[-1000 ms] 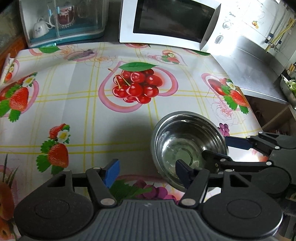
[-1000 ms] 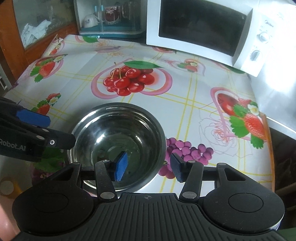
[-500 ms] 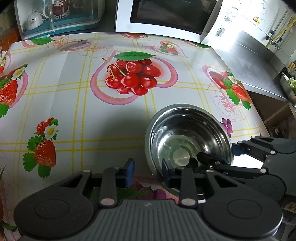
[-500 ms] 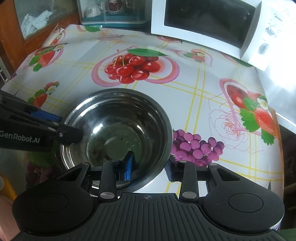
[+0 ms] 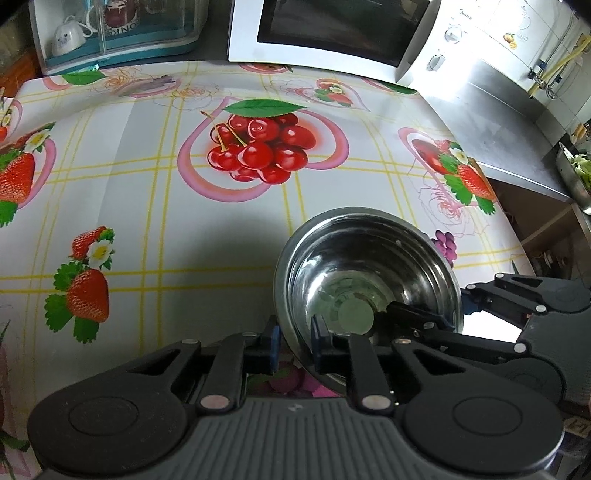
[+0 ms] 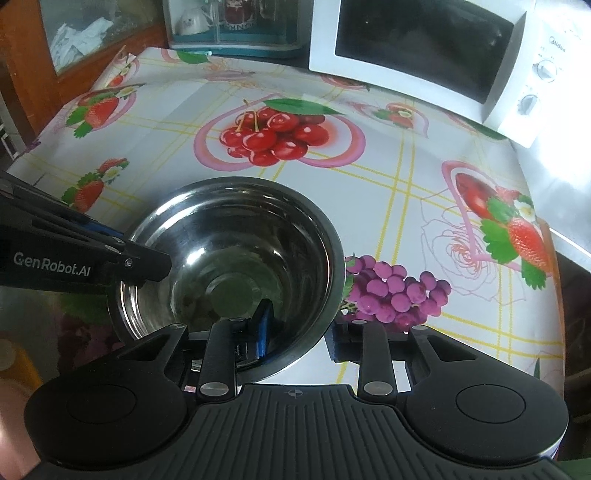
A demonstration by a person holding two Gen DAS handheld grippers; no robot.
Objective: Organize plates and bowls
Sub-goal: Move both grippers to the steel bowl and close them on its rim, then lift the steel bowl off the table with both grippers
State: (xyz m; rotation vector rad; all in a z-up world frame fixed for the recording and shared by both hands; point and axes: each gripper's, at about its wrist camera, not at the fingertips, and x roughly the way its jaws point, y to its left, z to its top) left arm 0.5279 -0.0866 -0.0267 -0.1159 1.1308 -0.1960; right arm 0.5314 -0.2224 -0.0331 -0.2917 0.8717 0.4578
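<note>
- So there's one steel bowl (image 5: 369,280) sitting toward the near right part of the table (image 5: 147,206), on the fruit-print cloth, right next to the printed purple grapes (image 6: 395,288).
- Left gripper (image 5: 293,341) has the bowl's near-left rim running right between its fingers: one blue-padded finger (image 5: 272,341) outside the wall, the other (image 5: 320,338) inside the bowl. They've narrowed onto the rim and look like they're pinching it.
- Right gripper (image 6: 299,332) straddles the opposite side of the rim: its blue pad (image 6: 263,325) is down inside the bowl and the other finger (image 6: 341,341) is outside by the grapes. The gap looks about as wide as the wall, so it reads as clamped on, though I can't actually see the outer pad touching.
- In the right wrist view the left gripper's finger pokes over the rim from the left side.
- White microwave (image 5: 332,33) at the back of the table, and a clear cup box (image 5: 118,33) to its left with a white cup inside.
</note>
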